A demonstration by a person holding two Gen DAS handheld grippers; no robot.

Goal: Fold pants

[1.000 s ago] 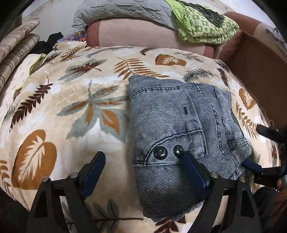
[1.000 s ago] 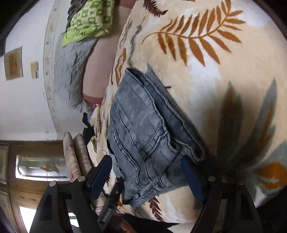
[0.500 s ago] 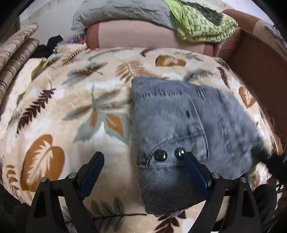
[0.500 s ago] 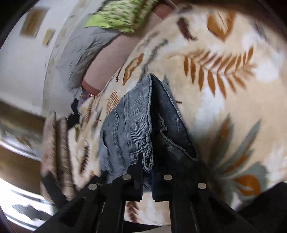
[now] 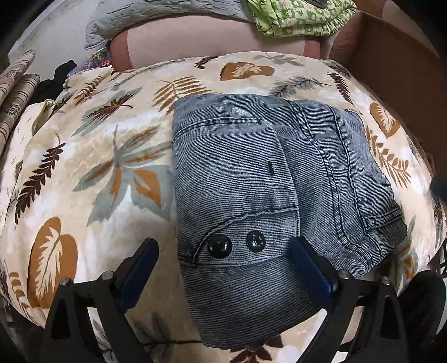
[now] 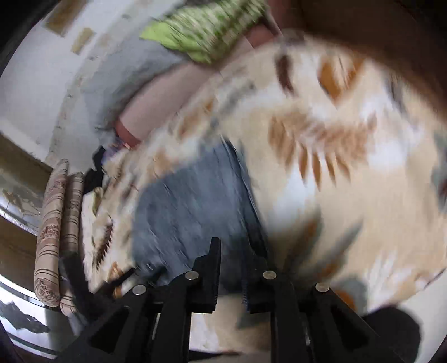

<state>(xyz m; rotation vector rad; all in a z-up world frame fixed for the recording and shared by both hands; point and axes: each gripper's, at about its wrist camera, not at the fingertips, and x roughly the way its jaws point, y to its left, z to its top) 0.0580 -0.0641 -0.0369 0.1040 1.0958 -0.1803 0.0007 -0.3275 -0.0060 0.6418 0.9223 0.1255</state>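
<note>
A leaf-print blanket (image 5: 83, 173) covers the bed. Along its far edge lie a pink bolster (image 5: 195, 36), a grey quilt (image 5: 156, 14) and a green patterned cloth (image 5: 296, 16). The folded grey pants (image 5: 251, 173) lie on the blanket near its right edge, two black buttons (image 5: 237, 244) facing up at the near end. The left gripper (image 5: 223, 268) hangs spread wide over the pants' near end, gripping nothing. The right gripper (image 6: 232, 276), in a blurred view, has its fingers close together with a narrow gap; whether cloth is pinched I cannot tell.
</note>
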